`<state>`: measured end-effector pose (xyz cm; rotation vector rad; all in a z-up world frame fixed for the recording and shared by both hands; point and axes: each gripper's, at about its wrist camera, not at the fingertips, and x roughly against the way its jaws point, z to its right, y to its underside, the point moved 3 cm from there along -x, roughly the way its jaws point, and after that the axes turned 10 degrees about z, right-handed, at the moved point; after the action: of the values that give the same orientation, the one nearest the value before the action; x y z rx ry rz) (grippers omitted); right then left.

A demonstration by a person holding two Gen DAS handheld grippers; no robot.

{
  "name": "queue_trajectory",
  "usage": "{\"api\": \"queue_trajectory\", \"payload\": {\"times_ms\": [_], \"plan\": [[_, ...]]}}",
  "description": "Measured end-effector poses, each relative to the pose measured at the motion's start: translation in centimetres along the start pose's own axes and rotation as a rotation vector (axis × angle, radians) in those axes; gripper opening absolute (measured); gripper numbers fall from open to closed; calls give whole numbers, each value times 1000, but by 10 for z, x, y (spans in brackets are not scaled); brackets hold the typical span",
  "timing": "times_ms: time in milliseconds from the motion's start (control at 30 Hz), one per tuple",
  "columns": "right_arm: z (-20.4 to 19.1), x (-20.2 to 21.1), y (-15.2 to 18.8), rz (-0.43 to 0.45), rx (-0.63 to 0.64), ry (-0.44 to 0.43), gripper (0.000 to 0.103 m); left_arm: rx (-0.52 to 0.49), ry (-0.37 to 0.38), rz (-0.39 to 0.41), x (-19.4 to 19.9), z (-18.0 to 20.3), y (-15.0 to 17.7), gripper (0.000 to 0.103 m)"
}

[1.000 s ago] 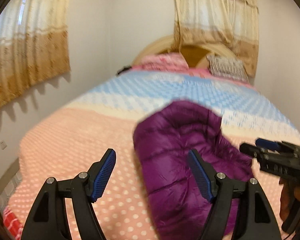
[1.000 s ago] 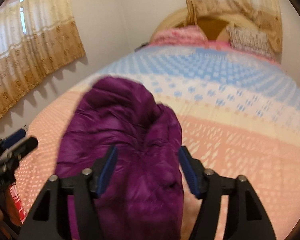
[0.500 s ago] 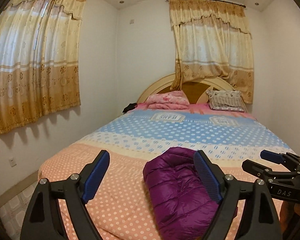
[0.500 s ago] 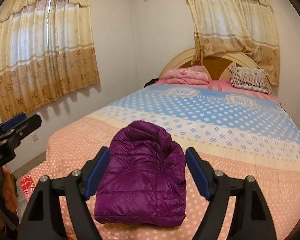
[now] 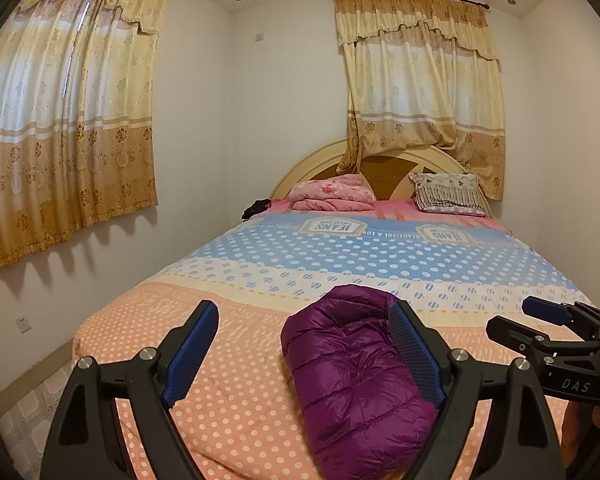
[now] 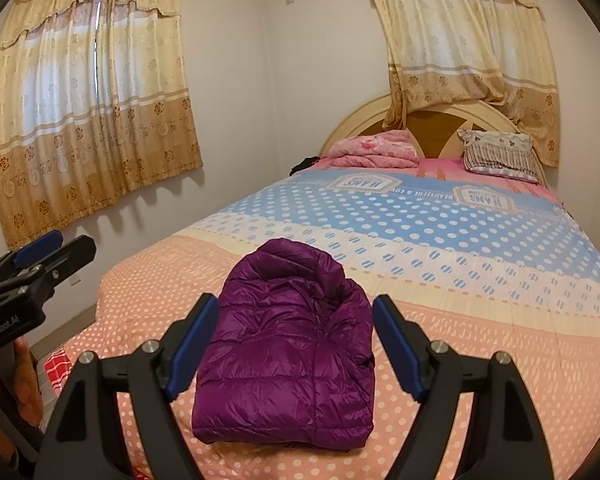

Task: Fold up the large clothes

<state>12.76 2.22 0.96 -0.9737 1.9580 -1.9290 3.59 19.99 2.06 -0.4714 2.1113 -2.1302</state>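
A purple puffer jacket [image 5: 352, 380] lies folded into a compact bundle on the peach, polka-dot end of the bed cover [image 5: 220, 400]. My left gripper [image 5: 304, 308] hovers open above and short of it, nothing between its blue pads. In the right wrist view the jacket [image 6: 288, 360] sits centred on the bed cover [image 6: 480, 340], beyond my right gripper [image 6: 296, 300], which is open and clear of the fabric. The right gripper [image 5: 540, 320] also shows at the left view's right edge. The left gripper [image 6: 48, 248] shows at the right view's left edge, a hand under it.
At the headboard end lie a folded pink blanket [image 5: 334, 194], a frilled pillow [image 5: 448, 196] and a small dark item [image 5: 256, 206]. A curtained wall runs along the bed's left side, with a narrow strip of tiled floor [image 5: 24, 412]. A red checked cloth [image 6: 58, 372] lies by the bed corner.
Both grippers have drawn back and up from the jacket, and their jaws have spread a little wider. The jacket now rests alone on the bed.
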Motion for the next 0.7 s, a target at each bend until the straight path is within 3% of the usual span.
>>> {"api": "queue_trajectory", "payload": {"times_ms": [700], "plan": [[1,0,2,-4,-7,-8,82,0,0,-7,-2,3,5,88]]}}
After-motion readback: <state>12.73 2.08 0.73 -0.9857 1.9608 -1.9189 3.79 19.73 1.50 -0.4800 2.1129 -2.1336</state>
